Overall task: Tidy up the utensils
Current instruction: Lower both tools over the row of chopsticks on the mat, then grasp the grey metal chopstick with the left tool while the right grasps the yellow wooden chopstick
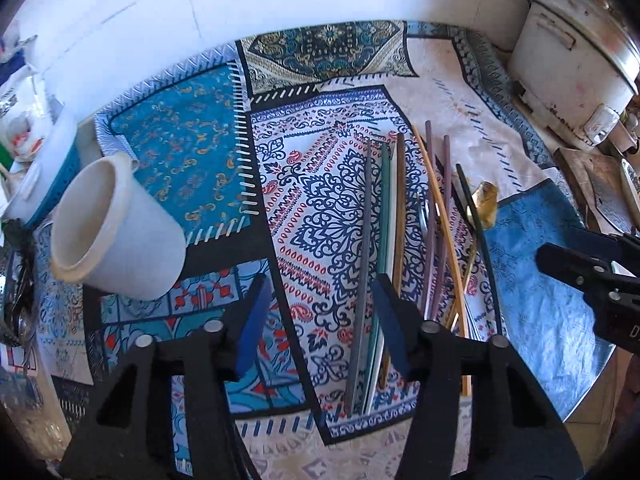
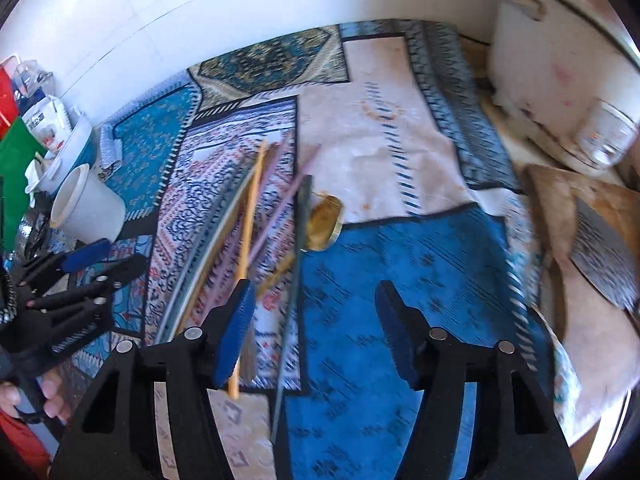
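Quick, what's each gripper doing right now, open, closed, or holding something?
Left gripper: open, empty, above the chopsticks.
Right gripper: open, empty, over the blue cloth.

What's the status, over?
Both grippers open, empty. Chopsticks and gold spoon loose on cloth. Cup empty, path unblocked.

Only a partial white letter "D" shows on the right gripper [image 1: 576, 256]; nothing else is legible.
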{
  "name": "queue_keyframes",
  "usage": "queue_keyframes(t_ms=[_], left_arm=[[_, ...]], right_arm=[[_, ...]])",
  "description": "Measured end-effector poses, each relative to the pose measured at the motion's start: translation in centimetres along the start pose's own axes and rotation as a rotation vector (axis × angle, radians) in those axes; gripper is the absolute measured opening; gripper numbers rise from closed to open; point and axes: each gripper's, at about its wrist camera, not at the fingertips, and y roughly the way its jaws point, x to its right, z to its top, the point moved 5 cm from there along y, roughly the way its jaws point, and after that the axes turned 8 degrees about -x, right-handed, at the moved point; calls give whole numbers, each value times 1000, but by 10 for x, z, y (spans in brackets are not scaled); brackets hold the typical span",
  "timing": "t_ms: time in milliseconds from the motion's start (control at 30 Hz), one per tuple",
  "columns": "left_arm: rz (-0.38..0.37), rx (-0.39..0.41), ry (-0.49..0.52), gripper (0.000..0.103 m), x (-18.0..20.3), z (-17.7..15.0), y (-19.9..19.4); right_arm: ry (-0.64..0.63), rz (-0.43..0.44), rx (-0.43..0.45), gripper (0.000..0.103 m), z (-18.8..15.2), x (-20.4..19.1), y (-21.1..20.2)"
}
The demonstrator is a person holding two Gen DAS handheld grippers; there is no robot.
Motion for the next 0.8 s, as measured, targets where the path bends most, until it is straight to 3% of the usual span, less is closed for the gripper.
queue_keyframes(t_ms=[67,267,500,567,800], left_arm=[[-21,-23,-2,40,-1,5,8],[-75,-66,-7,31,-5,13,26],[-129,-116,11,28,1,20,42],[-147,-134,25,18,4,21,46],[-181,-170,54,11,16,30,57]], right_arm=[[-27,31,-37,47,8,-10,14],[-64,97,-141,30,22,-29,47],[-75,128,-197,12,30,-35,64],[-68,140,-208,10,31,-34,66],[-41,168,-201,7,34,-30,67]])
